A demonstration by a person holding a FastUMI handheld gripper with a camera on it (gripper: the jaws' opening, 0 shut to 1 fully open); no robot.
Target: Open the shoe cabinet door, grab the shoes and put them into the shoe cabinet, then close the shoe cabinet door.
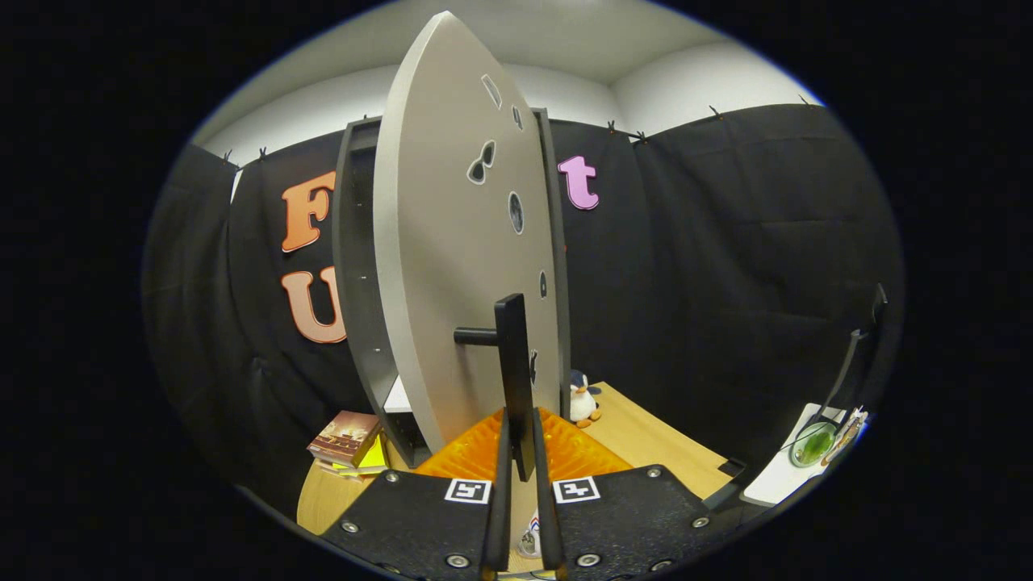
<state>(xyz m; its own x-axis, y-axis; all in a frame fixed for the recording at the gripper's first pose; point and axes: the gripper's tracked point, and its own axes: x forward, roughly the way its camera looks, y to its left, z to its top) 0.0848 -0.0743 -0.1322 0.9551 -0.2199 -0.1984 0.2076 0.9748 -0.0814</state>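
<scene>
Wooden desk (646, 452) is carrying the shoe cabinet (359, 266), its door (452, 266) swinging ajar; the hand-held gripper (521, 448) is pinching the door handle (514, 363).

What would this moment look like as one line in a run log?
step: opening door | gripper: shut on door handle | cabinet door: partly open

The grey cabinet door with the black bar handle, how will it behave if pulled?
The grey cabinet door looks rigid, likely swinging without flexing. The gripper clamps its black bar handle, which seems stiff; smooth finish might slip.
</scene>
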